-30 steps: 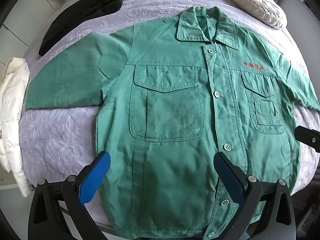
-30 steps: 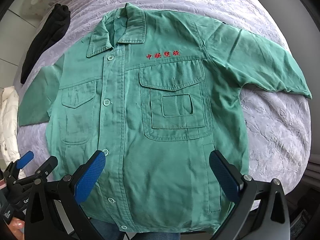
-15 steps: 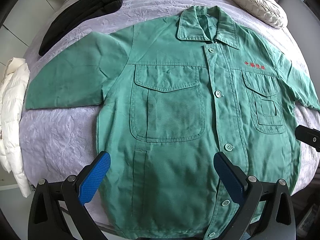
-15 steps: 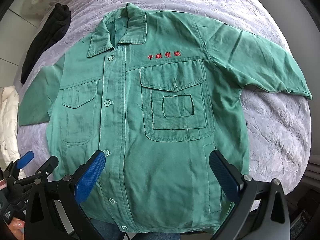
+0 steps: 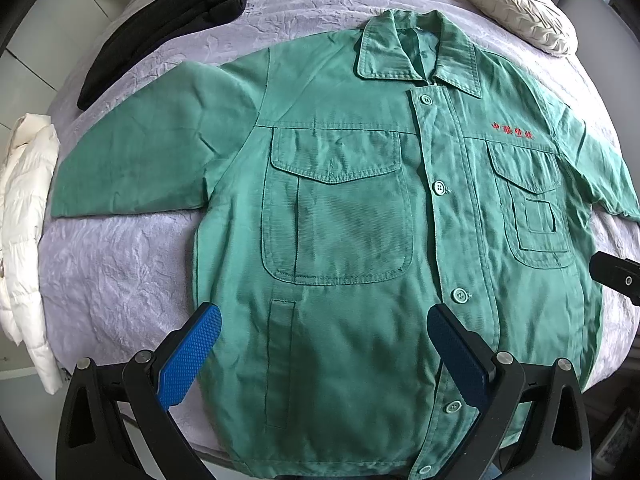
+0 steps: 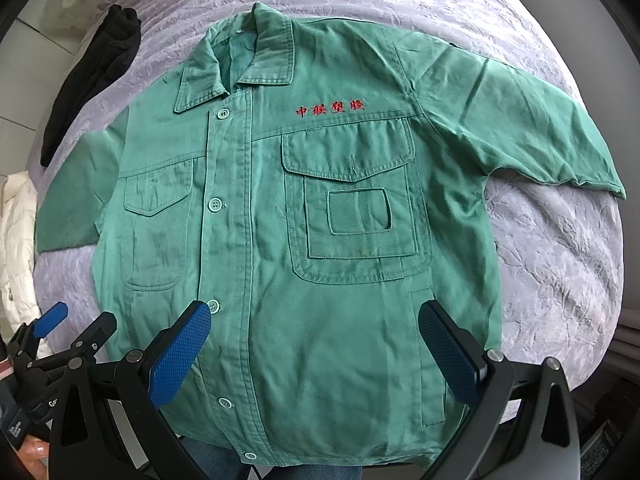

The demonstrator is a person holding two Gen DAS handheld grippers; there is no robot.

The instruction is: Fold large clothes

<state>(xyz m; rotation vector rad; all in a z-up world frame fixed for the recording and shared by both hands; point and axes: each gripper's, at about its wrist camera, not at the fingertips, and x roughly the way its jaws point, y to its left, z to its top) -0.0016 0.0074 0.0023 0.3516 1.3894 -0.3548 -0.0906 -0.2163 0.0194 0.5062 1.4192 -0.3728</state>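
Observation:
A green work jacket (image 5: 352,220) lies flat and face up on a lavender bedspread (image 5: 112,272), buttoned, collar far, both sleeves spread out sideways. It has two chest pockets and red embroidered characters. It also fills the right wrist view (image 6: 320,240). My left gripper (image 5: 324,320) hovers open over the lower left part of the jacket, holding nothing. My right gripper (image 6: 316,316) hovers open over the lower right part, holding nothing. The left gripper's fingers (image 6: 52,320) show at the left edge of the right wrist view.
A black garment (image 5: 168,24) lies at the far left of the bed. A white puffy jacket (image 5: 24,232) hangs off the left edge. A cream cushion (image 5: 516,12) sits at the far right. The bedspread (image 6: 560,248) shows bare beside the jacket's right hem.
Both views have shifted very slightly; the jacket sits a touch lower in frame. The jacket and both open grippers are otherwise unchanged.

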